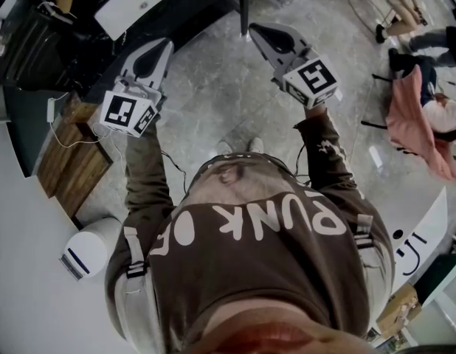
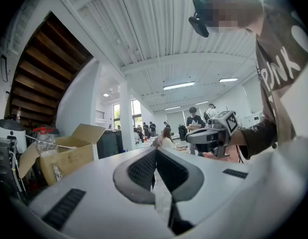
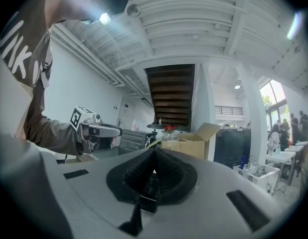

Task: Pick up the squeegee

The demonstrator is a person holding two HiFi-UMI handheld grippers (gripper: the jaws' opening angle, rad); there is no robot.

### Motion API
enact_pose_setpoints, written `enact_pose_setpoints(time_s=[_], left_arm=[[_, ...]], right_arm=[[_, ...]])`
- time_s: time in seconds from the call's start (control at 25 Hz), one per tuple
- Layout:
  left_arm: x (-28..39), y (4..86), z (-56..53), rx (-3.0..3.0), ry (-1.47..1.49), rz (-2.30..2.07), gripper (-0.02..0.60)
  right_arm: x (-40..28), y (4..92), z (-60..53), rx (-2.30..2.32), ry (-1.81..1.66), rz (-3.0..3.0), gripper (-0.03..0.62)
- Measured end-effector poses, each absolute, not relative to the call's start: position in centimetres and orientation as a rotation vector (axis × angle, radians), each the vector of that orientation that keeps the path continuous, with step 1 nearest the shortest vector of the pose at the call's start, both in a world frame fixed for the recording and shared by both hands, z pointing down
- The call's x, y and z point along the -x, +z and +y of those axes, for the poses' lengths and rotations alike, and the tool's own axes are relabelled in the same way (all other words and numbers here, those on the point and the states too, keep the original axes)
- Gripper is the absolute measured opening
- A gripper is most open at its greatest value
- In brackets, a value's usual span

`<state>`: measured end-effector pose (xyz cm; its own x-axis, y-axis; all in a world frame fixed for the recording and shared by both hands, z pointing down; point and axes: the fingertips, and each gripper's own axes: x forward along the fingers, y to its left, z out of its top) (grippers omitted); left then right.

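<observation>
No squeegee shows in any view. In the head view my left gripper [image 1: 167,43] and right gripper [image 1: 251,28] are held level in front of the person's chest, over the grey floor, both pointing away. The left gripper [image 2: 155,151] has its ribbed pads closed tip to tip with nothing between them. The right gripper [image 3: 154,151] is likewise shut and empty. Each gripper view shows the other gripper off to the side: the right gripper [image 2: 211,136] and the left gripper [image 3: 96,130].
A dark table [image 1: 176,13] stands ahead at the left, with a wooden cabinet [image 1: 69,161] and a white round bin [image 1: 88,245] beside the person. An open cardboard box [image 2: 69,151] sits on the table. A pink cloth [image 1: 412,116] hangs at the right. People stand further back.
</observation>
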<state>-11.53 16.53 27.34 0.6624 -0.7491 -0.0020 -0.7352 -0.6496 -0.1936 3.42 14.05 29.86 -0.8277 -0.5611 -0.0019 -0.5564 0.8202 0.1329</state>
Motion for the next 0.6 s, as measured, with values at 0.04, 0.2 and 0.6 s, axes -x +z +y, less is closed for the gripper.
enact_pose_setpoints(time_s=[0.04,0.2,0.6], left_arm=[[11.57,27.34,16.5,2.699,-0.117,1.218,0.002],[11.71,27.34,16.44,2.696,-0.116,1.218,0.002],[11.61,27.45,16.39,2.696,-0.116,1.216,0.002]], right_arm=[[-3.35,29.79,14.05,-0.906,-0.202,-2.967,0.009],[-3.18,29.66,14.04,-0.904,-0.202,-2.977,0.009],[-3.23,29.93,13.96,-0.896,-0.183,-2.98,0.06]])
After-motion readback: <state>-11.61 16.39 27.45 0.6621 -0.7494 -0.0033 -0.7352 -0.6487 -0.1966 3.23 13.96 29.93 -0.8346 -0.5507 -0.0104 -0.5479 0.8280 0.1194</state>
